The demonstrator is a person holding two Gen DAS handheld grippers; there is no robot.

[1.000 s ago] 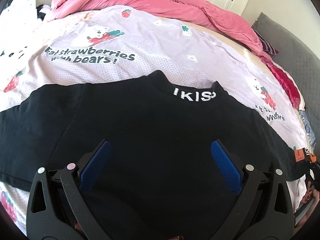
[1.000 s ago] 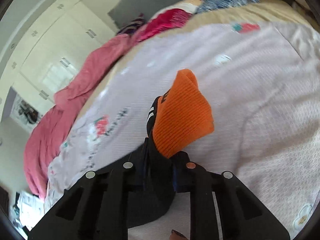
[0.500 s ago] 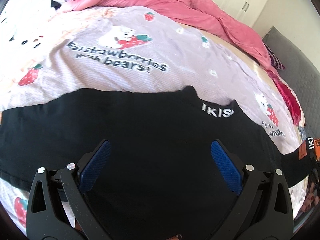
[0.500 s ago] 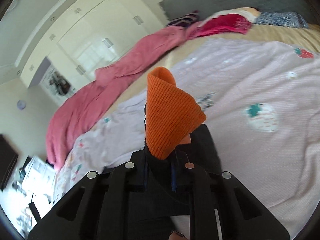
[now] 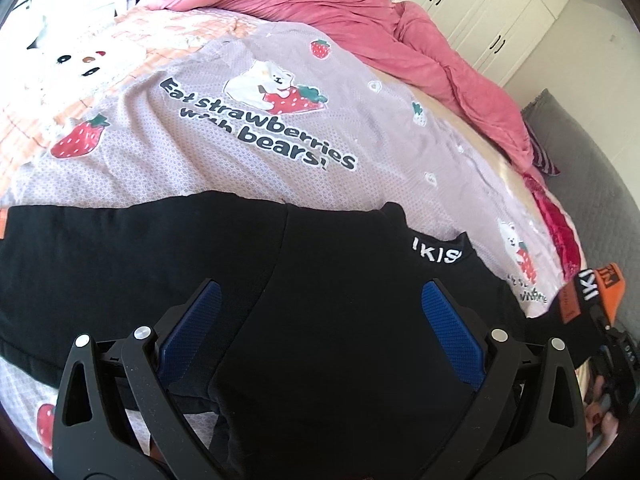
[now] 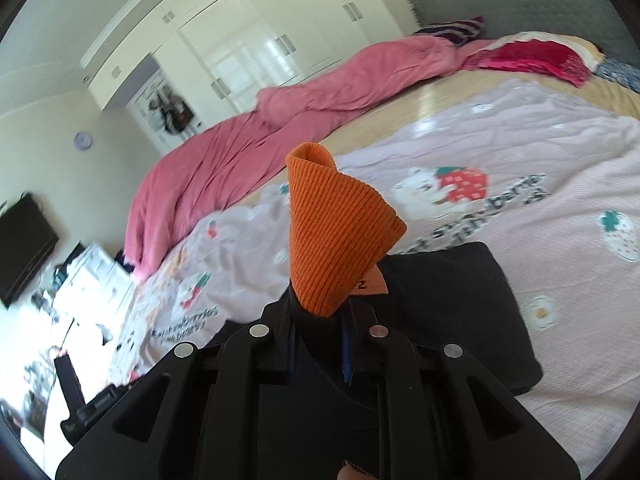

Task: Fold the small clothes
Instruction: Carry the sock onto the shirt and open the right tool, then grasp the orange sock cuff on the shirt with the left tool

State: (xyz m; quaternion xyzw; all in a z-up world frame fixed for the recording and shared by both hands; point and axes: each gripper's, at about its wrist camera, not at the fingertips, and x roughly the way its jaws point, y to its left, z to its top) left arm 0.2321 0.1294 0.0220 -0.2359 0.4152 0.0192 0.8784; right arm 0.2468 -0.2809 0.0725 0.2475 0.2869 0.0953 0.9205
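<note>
I see one black top (image 5: 340, 320) spread flat across the lower half of the left wrist frame, its collar lettered "IKIS" at centre right. Its orange ribbed cuff (image 6: 336, 240) stands upright at centre of the right wrist frame, lifted clear, with the sleeve's black fabric bunched below it.

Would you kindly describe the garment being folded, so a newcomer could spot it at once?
On the bed, a lilac strawberry-bear blanket lies spread below a pink duvet. On its near edge lies the black top, with white collar lettering; the right gripper pinches its orange sleeve cuff.
</note>
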